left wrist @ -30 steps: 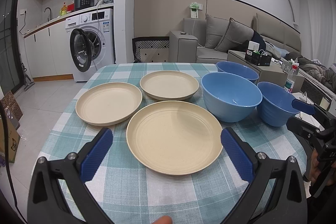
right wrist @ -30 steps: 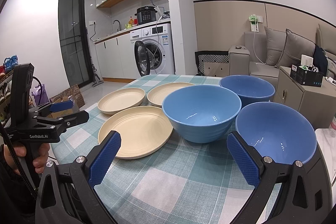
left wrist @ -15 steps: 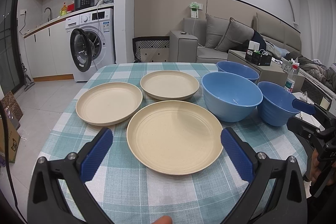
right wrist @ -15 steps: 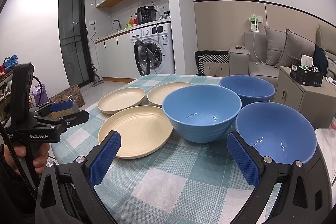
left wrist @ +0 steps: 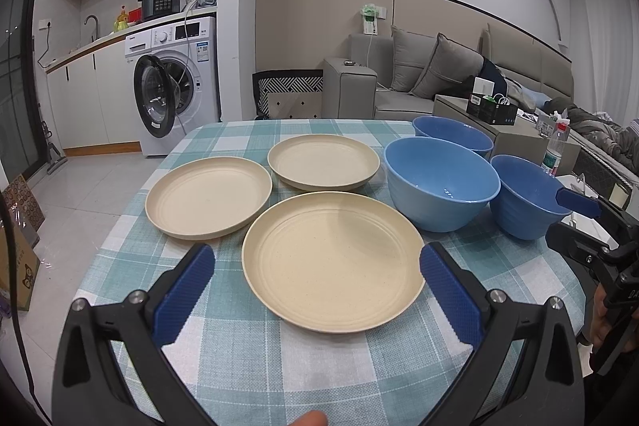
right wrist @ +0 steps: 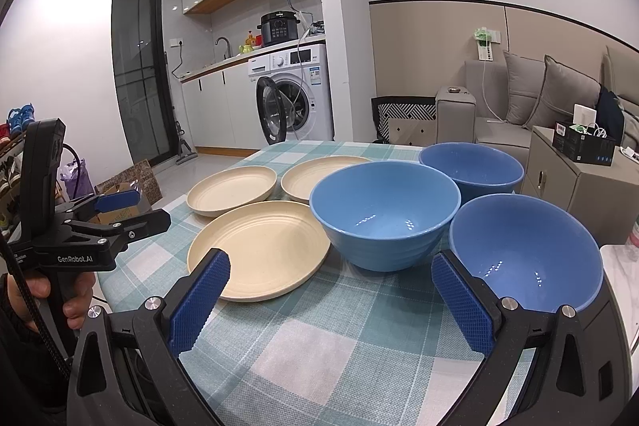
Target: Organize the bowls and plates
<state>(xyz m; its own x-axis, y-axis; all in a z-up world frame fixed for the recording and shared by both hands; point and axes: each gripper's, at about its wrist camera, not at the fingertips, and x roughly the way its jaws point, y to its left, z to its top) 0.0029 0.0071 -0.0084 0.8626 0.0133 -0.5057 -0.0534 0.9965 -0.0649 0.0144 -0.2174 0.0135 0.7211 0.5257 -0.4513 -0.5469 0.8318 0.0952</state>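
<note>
Item one: three cream plates, all flat on the checked worktop [left wrist: 319, 366]. We log the near plate [left wrist: 333, 260] between the blue pads of our left tongs [left wrist: 315, 290], at 12 o'clock from them, untouched. The left plate [left wrist: 207, 196] lies at 11 o'clock, the far plate [left wrist: 323, 161] beyond at 12; the three sit just beside one another.

Item two: three blue bowls, upright. The middle bowl [right wrist: 385, 214] stands at 12 o'clock from our right tongs [right wrist: 329, 294]; the near bowl [right wrist: 527, 252] at 2 o'clock, just beside the right pad; the far bowl [right wrist: 471, 166] behind both.

Both tongs gape wide, holding nothing, each above the worktop's near edge.
</note>
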